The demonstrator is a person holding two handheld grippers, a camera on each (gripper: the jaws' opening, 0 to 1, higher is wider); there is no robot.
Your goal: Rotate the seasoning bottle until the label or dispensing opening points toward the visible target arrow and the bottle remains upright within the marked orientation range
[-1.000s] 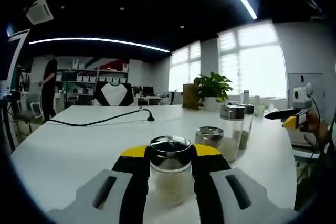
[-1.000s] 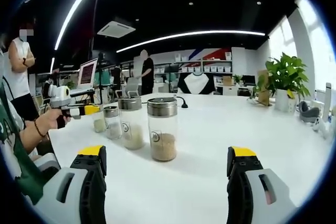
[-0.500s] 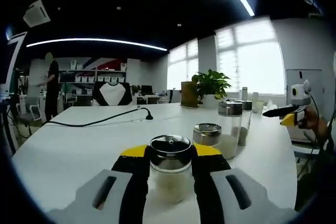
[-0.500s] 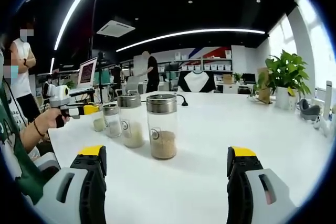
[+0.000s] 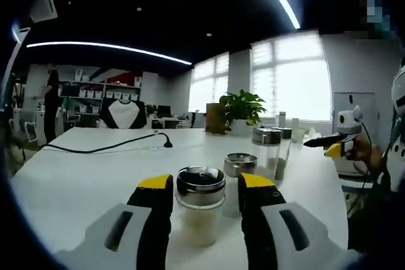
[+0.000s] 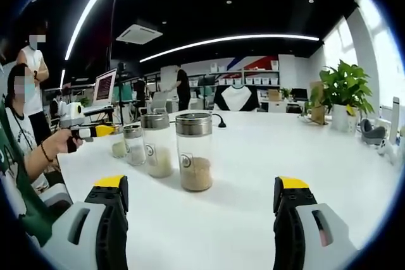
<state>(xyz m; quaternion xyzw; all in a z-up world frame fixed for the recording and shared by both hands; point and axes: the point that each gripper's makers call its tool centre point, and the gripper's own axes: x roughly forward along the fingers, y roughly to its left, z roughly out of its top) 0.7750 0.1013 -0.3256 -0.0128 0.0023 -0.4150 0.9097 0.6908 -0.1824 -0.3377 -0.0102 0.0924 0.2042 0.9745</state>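
Since a second ago your left gripper (image 5: 201, 200) has let go: its jaws, then pressed to the seasoning bottle (image 5: 200, 212), now stand a little off the glass on both sides. That bottle sits upright on the white table (image 5: 76, 175), straight ahead between those jaws, its long axis vertical, so your left hand is far nearer. Your right gripper (image 6: 202, 203) hangs wide open and well apart, facing the row of jars with the brown-filled jar (image 6: 194, 151) nearest; nothing has shifted there. No target arrow is visible to you.
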